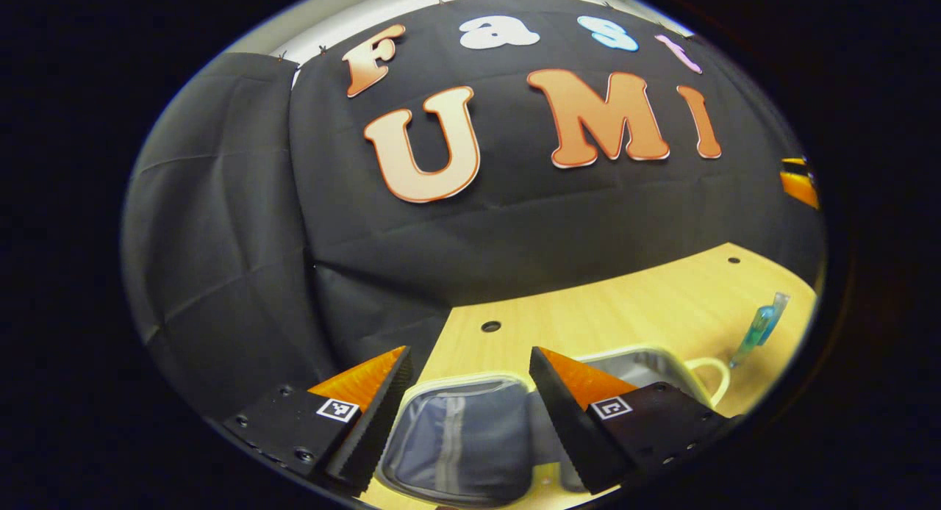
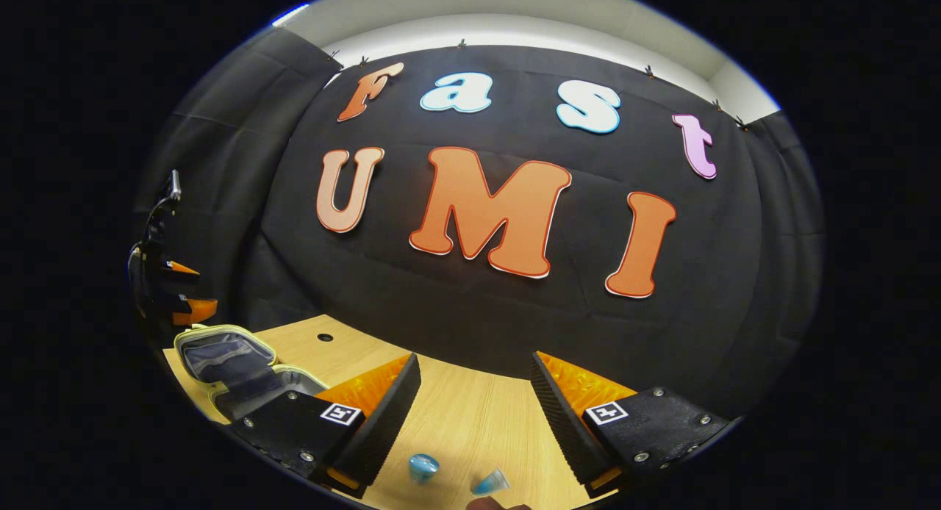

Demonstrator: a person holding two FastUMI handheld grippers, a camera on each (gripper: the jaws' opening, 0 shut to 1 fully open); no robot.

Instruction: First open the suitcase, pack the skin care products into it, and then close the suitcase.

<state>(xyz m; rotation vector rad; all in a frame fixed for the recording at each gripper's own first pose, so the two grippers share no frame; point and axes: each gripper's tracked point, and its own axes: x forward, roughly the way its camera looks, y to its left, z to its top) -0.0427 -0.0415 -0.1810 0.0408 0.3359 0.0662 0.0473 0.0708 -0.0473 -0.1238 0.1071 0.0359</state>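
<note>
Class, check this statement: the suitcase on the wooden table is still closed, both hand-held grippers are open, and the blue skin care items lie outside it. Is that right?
One thing is wrong: the suitcase is already open, its lid laid back, as the left gripper view shows. The rest stands: the left hand-held gripper and right hand-held gripper are open, and the blue skin care items lie on the table outside it.

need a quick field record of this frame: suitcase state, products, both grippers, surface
suitcase: small case lying open on the table, lid half laid back, zip lining showing
products: blue tube on the table beside the case, not yet packed; small blue items lie near the right gripper
left gripper: open, above the open case, holding nothing
right gripper: open, above the table over the blue items, holding nothing
surface: light wooden table
task stage: case opened, packing not done
</note>
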